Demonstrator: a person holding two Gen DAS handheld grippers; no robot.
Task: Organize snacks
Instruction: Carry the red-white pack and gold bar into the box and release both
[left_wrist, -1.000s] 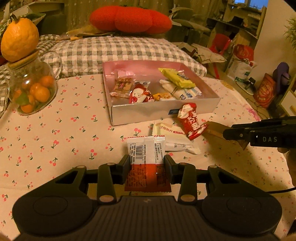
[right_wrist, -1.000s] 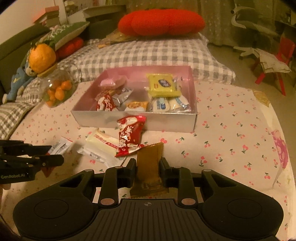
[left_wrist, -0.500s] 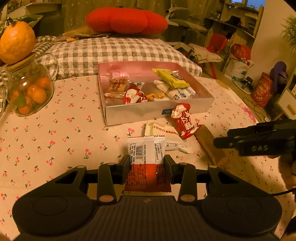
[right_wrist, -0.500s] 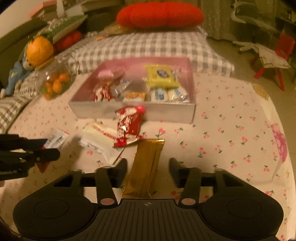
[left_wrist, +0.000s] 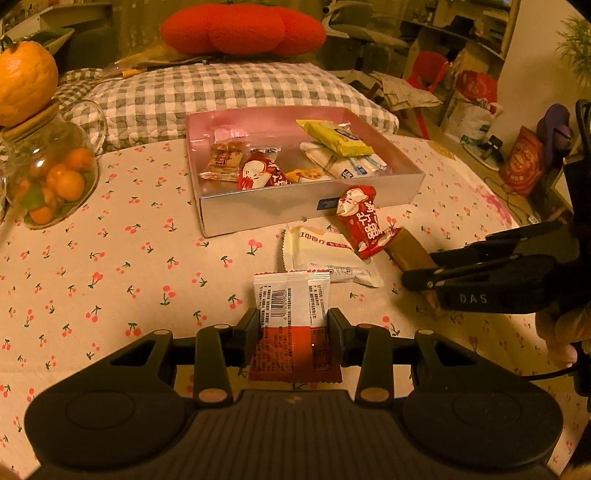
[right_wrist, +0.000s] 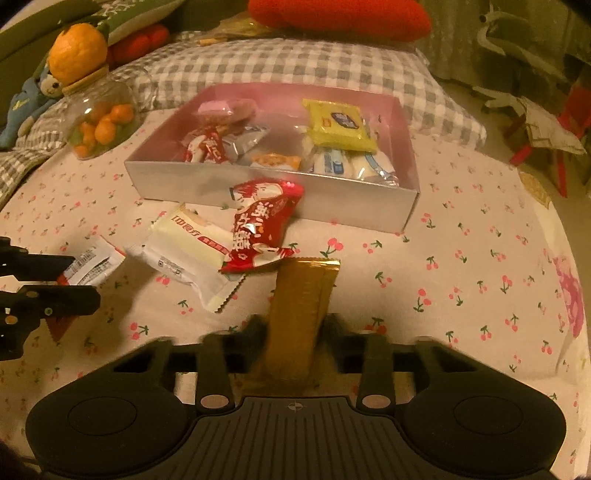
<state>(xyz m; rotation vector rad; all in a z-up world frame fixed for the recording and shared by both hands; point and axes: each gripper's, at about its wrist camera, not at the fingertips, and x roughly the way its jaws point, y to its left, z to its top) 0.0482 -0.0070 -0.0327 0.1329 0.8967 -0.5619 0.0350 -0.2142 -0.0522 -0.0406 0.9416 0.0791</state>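
The right gripper has just been closing, fingers clamping the gold wrapper bar mid-length; light, crinkly, likely slippery.

Box of snacks behind three loose packets on cloth, jar far left, pillow behind.

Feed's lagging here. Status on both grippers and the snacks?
Left gripper shut on red-white packet. Right gripper closing on gold bar. Red snack leans against box.
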